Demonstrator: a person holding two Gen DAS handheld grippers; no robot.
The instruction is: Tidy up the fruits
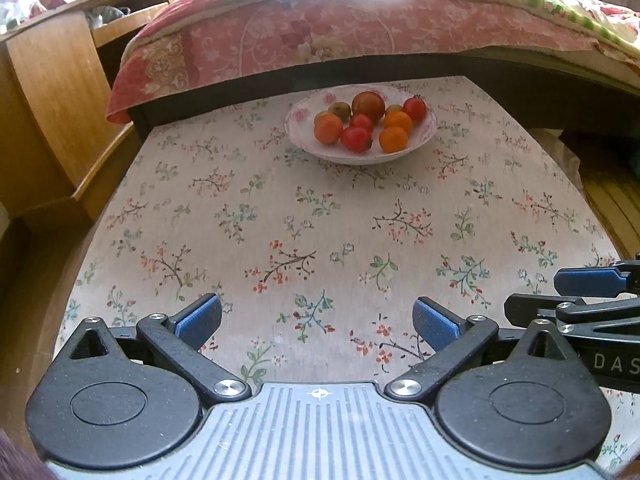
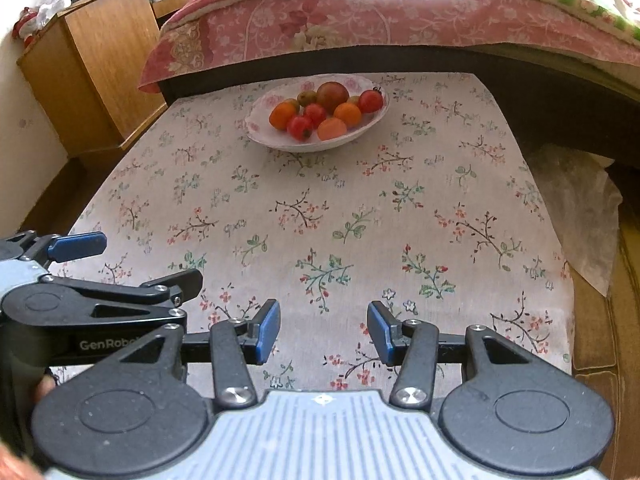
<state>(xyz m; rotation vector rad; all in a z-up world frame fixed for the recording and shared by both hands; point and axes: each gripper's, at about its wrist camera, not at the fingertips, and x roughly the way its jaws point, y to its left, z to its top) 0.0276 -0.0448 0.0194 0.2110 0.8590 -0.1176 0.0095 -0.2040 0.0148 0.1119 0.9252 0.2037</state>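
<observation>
White floral-rim bowl [image 1: 420, 142] at far end of bench [image 1: 280, 200], by the bed [image 1: 320, 32]: approx. 3 red tomatoes [image 1: 356, 139], 3–4 orange fruits [image 1: 393, 139], 1 large dark-red fruit [image 1: 368, 106], 1–2 greenish. Left tongs [image 1: 318, 322] wide, empty; right tongs [image 2: 323, 332] wide, empty, both at near edge.

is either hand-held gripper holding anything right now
Nothing is held. The left hand-held gripper and right hand-held gripper are both open and empty; the fruit lies in the bowl.
</observation>
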